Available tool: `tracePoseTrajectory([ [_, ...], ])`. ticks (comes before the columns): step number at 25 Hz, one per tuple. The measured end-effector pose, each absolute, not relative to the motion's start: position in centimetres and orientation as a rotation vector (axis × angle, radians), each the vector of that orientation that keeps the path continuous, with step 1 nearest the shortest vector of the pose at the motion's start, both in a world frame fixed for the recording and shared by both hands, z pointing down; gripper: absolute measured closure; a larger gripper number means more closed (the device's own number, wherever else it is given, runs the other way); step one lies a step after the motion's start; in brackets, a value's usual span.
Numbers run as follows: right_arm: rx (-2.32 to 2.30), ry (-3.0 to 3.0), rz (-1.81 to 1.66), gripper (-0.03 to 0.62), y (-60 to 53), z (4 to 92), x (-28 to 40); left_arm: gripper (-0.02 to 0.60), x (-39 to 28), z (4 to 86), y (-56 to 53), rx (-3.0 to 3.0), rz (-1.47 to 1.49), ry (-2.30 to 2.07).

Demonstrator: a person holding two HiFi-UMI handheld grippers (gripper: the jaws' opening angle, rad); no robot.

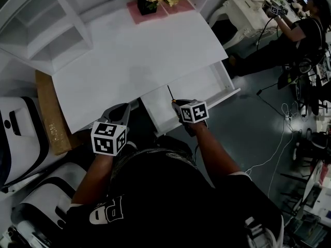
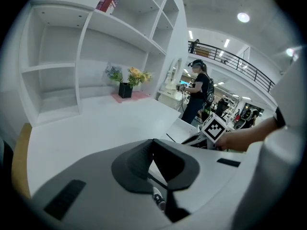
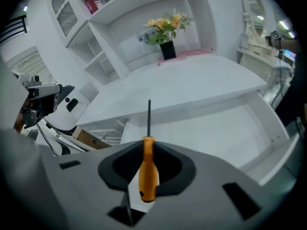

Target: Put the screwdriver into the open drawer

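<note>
The step called for lowering the right gripper [image 3: 147, 143] until the screwdriver [image 3: 148, 174], pinched by its orange handle between the pads with its shaft pointing ahead over the open drawer [image 3: 220, 128], lay flat inside before release, while the left gripper [image 2: 153, 145], jaws seemingly pressed together on nothing, hung aside.

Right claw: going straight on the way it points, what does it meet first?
Probably the floor of the open drawer, near its back: the screwdriver in the right claw leads, tip aimed just below the edge of the desk top. Depth unclear.
</note>
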State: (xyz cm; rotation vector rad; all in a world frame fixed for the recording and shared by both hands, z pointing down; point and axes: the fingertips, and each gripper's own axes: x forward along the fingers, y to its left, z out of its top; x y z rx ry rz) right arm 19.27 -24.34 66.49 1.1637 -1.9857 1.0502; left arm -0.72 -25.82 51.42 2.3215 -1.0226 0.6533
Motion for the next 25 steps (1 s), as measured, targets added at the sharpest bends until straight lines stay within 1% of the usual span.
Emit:
tracePoseTrajectory([
  [18,1.006,-1.786,1.274,0.517,-23.7,72.5,18.5,0.571,-2.4,51.5,-26.0,2.256,0.639,-1.129],
  [25,0.974,-1.743,1.273,0.517,-24.7,74.1,17.8,0.571,-4.2,51.3,-25.9,2.218,0.623,-1.199],
])
